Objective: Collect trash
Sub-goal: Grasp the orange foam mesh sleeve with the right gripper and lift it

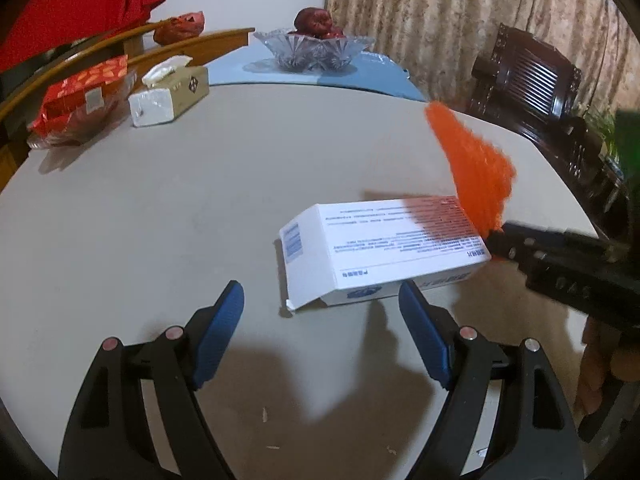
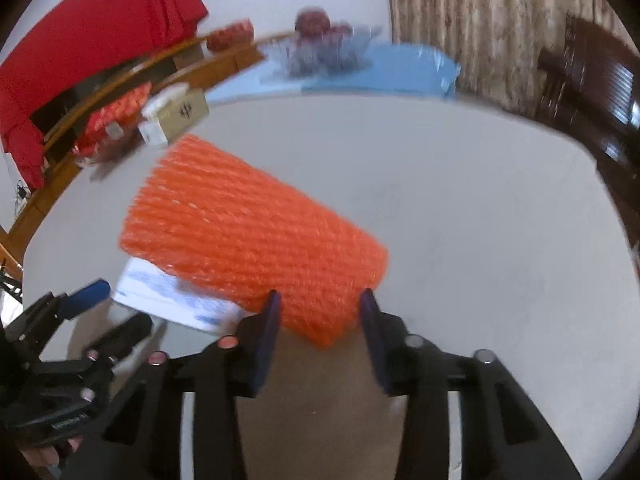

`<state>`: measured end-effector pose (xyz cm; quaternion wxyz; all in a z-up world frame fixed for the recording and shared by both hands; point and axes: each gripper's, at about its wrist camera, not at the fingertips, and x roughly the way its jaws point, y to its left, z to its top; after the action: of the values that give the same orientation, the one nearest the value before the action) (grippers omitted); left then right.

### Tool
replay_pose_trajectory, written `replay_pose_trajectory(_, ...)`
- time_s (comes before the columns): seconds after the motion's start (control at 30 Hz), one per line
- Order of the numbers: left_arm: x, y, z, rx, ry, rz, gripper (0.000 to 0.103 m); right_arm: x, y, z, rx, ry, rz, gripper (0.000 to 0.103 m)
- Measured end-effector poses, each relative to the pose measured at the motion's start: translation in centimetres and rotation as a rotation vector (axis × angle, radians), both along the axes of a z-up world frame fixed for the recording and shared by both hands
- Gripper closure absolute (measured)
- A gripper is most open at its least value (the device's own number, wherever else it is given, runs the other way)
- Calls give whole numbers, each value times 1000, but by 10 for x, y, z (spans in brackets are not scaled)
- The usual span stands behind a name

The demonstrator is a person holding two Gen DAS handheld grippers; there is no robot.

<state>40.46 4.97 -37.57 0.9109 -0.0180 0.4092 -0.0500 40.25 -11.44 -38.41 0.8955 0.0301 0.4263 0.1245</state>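
A white carton with blue print (image 1: 384,248) lies flat on the pale round table (image 1: 160,208). My left gripper (image 1: 320,292) hovers just short of the carton's near edge, open, with nothing between its blue pads. An orange foam net sleeve (image 2: 248,232) is held off the table, over the carton's right end, with my right gripper (image 2: 322,308) shut on its near end. In the left wrist view the net (image 1: 476,168) sticks up from the right gripper (image 1: 494,236) at the right. The right wrist view shows the carton (image 2: 168,296) partly under the net and the left gripper (image 2: 116,312) at lower left.
At the back left stand a tissue box (image 1: 172,96) and a red packet in a glass dish (image 1: 80,96). A cut-glass bowl of dark fruit (image 1: 316,50) sits on a blue mat (image 1: 360,76). A dark wooden chair (image 1: 528,80) stands beyond the table's right edge.
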Motion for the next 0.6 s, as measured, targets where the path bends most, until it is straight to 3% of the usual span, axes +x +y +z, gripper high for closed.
replay_pose_trajectory(0.03, 0, 0, 0, 0, -1, -1, 25, -1, -1, 0, -6, -9, 2, 67)
replay_pose_trajectory(0.1, 1, -2, 1, 3, -4, -2, 25, -4, 0, 0, -17, -14, 27, 82)
replay_pose_trajectory(0.2, 4, -4, -1, -5, 5, 9, 25, -10, -1, 4, -24, -38, 28, 92)
replay_pose_trajectory(0.37, 5, -6, -1, -31, 10, 11, 27, -21, -18, 11, 0, -49, -14, 92)
replay_pose_trajectory(0.6, 0, -26, 1, -41, 13, -74, 29, -33, -44, 19, 19, -64, -78, 92)
